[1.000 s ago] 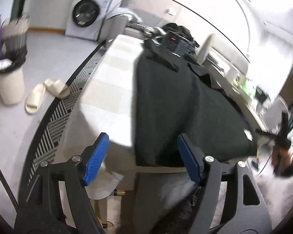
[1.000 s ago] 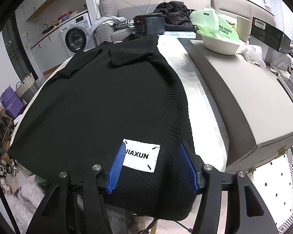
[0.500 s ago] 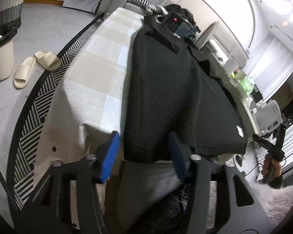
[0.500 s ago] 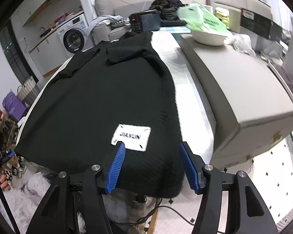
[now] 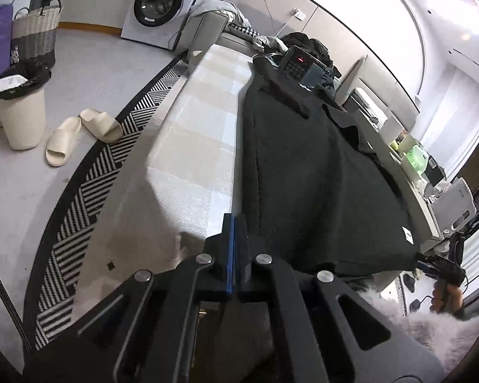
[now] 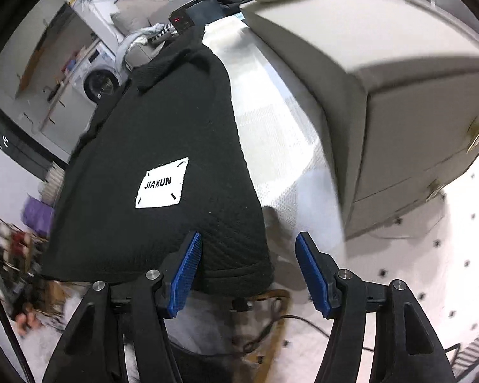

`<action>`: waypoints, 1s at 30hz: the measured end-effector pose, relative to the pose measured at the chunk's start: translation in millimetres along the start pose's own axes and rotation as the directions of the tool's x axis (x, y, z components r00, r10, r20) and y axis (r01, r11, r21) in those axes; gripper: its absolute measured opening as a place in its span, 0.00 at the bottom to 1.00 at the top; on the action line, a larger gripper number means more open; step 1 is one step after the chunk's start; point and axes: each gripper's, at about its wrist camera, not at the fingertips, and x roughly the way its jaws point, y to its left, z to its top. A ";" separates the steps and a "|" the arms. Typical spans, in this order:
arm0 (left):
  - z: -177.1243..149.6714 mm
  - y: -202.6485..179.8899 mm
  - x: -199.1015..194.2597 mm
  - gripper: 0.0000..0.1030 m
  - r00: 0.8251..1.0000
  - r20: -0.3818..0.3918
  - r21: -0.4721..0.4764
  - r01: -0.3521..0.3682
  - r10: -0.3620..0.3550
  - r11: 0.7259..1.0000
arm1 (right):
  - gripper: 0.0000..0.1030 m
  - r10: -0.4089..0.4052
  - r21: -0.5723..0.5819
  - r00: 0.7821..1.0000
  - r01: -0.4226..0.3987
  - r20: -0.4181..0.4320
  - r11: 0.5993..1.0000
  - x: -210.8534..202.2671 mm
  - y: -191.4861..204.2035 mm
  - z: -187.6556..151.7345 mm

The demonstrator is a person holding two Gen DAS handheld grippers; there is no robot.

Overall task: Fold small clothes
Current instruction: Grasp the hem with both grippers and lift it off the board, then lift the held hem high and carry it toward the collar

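Left wrist view showed the left claw [image 5: 234,249] shut at the hem corner of the black garment [image 5: 316,172], though whether cloth was pinched between the pads could not be told. The right claw [image 6: 247,271] stood open around the opposite hem corner, pads apart from the fabric. The step looked like taking both bottom corners; next the right claw probably needed to close before any fold. The garment lay flat ahead of both claws on the checked surface [image 5: 198,146], a washing machine [image 5: 158,3] and slippers [image 5: 79,134] beyond.
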 end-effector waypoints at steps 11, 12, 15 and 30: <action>-4.6 -6.1 14.3 0.15 0.996 -0.091 0.027 -0.021 0.024 0.999 | 0.13 0.251 -0.134 0.967 -0.244 0.033 0.960 -31.6 22.3 3.2; -4.9 -5.3 14.6 0.19 0.996 -0.092 0.022 -0.020 0.022 1.000 | 0.16 0.258 -0.137 0.965 -0.251 0.038 0.958 -34.5 22.9 4.1; -6.4 -0.5 16.0 0.41 0.996 -0.092 -0.018 0.017 -0.018 1.000 | 0.40 0.181 -0.126 0.983 -0.177 0.020 0.976 -29.6 14.6 5.2; -4.2 -6.6 24.5 0.48 0.988 -0.147 -0.016 0.054 -0.056 0.998 | 0.17 0.186 -0.117 0.982 -0.183 0.016 0.976 1.4 -4.3 2.7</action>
